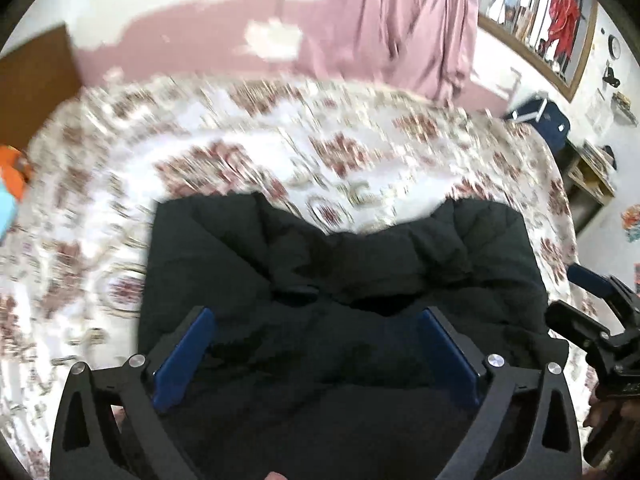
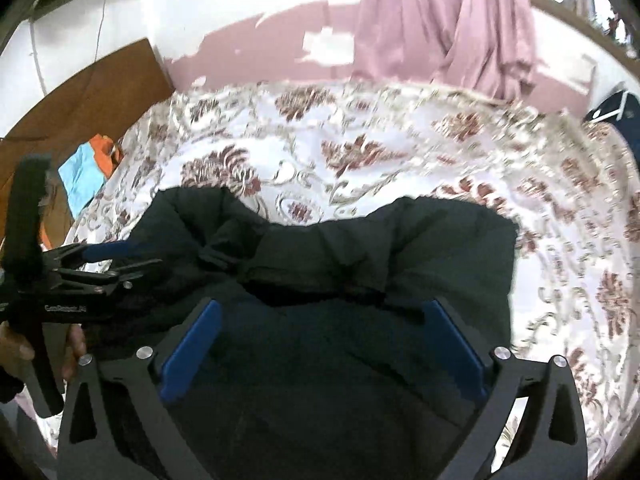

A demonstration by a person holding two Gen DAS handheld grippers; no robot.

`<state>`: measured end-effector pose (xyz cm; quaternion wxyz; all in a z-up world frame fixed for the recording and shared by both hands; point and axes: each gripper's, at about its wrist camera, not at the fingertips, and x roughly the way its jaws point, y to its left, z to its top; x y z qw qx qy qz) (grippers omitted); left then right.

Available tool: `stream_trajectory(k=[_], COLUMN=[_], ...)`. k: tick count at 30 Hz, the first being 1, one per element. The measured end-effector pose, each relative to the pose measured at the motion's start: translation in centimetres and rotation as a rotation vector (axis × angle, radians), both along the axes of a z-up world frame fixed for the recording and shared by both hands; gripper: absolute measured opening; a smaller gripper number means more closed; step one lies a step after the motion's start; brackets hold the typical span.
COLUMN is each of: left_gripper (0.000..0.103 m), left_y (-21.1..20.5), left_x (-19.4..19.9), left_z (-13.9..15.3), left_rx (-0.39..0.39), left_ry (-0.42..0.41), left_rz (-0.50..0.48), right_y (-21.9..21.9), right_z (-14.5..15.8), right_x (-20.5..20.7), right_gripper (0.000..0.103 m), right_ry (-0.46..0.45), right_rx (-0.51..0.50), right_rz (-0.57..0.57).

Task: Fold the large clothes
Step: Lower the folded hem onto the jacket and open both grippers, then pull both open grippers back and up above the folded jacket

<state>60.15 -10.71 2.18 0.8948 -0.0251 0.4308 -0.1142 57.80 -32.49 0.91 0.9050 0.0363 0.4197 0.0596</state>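
Note:
A black padded garment (image 1: 360, 248) (image 2: 360, 240) lies bunched and partly folded on a floral bedspread (image 1: 240, 140) (image 2: 360, 140). My left gripper (image 1: 318, 314) hangs above its near part, its blue pads (image 1: 184, 360) wide apart and nothing pressed between them. My right gripper (image 2: 324, 304) is likewise open over the garment, with its blue pads (image 2: 192, 348) clear of the cloth. Each gripper shows in the other's view: the right one (image 1: 592, 320) at the right edge, the left one (image 2: 92, 268) at the left edge, held by a hand (image 2: 74, 344).
Pink curtains (image 1: 400, 20) (image 2: 440, 20) hang behind the bed. A brown wooden board (image 2: 80, 92) stands at the left, with orange and light blue cloth (image 2: 88, 164) beside it. A dark blue bag (image 1: 548, 120) and a shelf (image 1: 592, 172) are at the right, below a window (image 1: 536, 20).

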Motion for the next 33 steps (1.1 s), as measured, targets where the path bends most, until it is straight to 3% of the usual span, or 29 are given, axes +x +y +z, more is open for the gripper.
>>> stream_trajectory(k=[6, 17, 23, 33], left_gripper=[0.103, 0.103, 0.103, 0.103], left_y=[1.5, 3.3, 3.6, 4.6], left_x=[-5.1, -13.4, -18.4, -23.0], left_z=[3.1, 3.8, 2.7, 2.2], left_rx=[0.017, 0.005, 0.124, 0.127], left_ry=[-0.127, -0.115, -0.136, -0.093], left_rz=[0.036, 0.049, -0.014, -0.041], right_y=[0.1, 1.8, 2.9, 3.5], right_z=[1.8, 4.4, 4.8, 4.3], right_x=[-4.3, -12.6, -17.8, -24.6], right_gripper=[0.101, 0.101, 0.101, 0.101], right_ry=[-0.066, -0.117, -0.128, -0.112], right_rx=[-0.002, -0.054, -0.081, -0.076], right_rz=[-0.024, -0.064, -0.087, -0.147])
